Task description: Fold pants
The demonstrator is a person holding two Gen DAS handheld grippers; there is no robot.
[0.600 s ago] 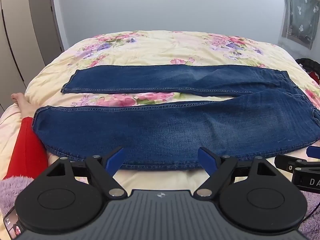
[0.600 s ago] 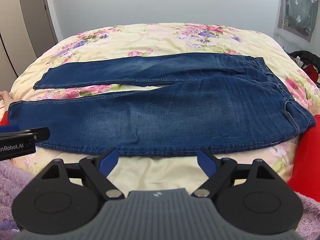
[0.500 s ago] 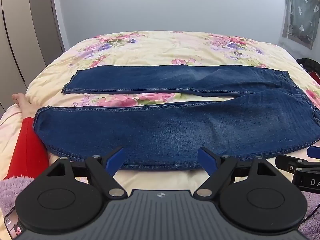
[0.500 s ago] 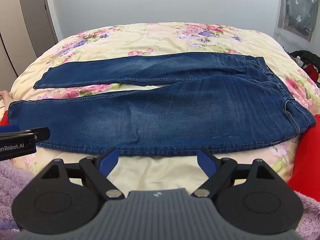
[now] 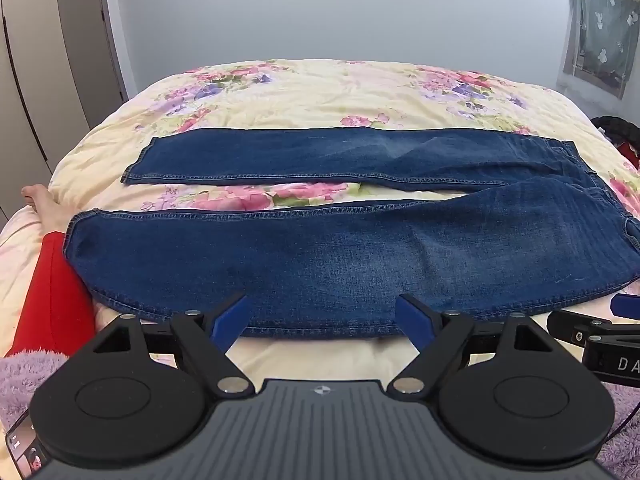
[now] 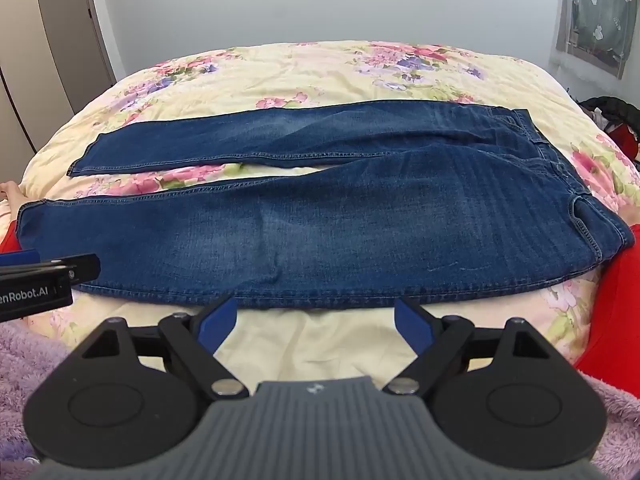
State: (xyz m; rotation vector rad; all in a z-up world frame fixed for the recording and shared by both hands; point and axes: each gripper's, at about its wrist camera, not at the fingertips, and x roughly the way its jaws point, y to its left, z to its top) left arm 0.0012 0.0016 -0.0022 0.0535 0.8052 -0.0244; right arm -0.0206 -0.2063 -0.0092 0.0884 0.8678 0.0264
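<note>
A pair of blue jeans (image 5: pixel 340 256) lies flat on the floral bed, legs spread apart and pointing left, waistband at the right; it also shows in the right wrist view (image 6: pixel 360 224). My left gripper (image 5: pixel 322 318) is open and empty, hovering just at the near hem edge of the front leg. My right gripper (image 6: pixel 316 318) is open and empty, at the near edge of the thigh part. The right gripper's tip shows at the right edge of the left wrist view (image 5: pixel 624 308), and the left gripper's tip shows at the left edge of the right wrist view (image 6: pixel 20 258).
The bed has a cream floral quilt (image 5: pixel 320 92). A red cloth (image 5: pixel 52 292) and a bare foot (image 5: pixel 38 196) lie at the left; red cloth is also at the right (image 6: pixel 616 312). Purple fleece (image 6: pixel 24 364) is near me. A wardrobe (image 5: pixel 40 60) stands left.
Both grippers have edged slightly forward toward the near edge of the jeans. Both stay open. The jeans have not moved.
</note>
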